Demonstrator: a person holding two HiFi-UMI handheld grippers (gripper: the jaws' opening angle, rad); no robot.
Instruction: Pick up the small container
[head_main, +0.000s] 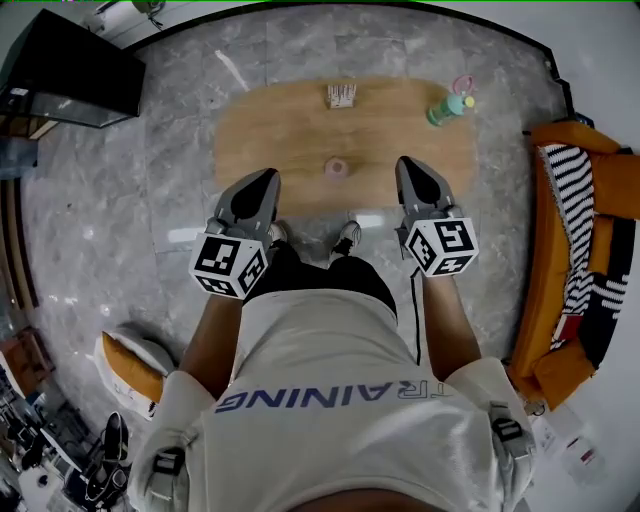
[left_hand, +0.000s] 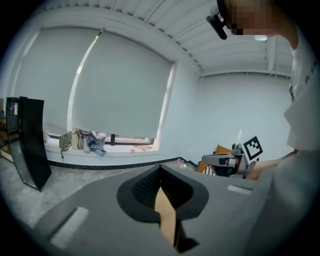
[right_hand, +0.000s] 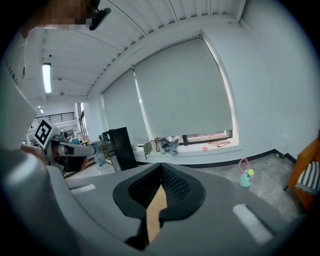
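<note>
- The small pink container sat on the wooden worktop near its front edge, between the two claws and touching neither.
- The left claw and the right claw were each pressed together, holding nothing.
- A green bottle stood at the worktop's right end.

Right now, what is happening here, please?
A person stands at a low wooden table with a gripper in each hand. The left gripper and the right gripper are both shut and empty, held by the table's near edge. The small pink container sits on the table between them, untouched. A green bottle stands farther right.
</note>
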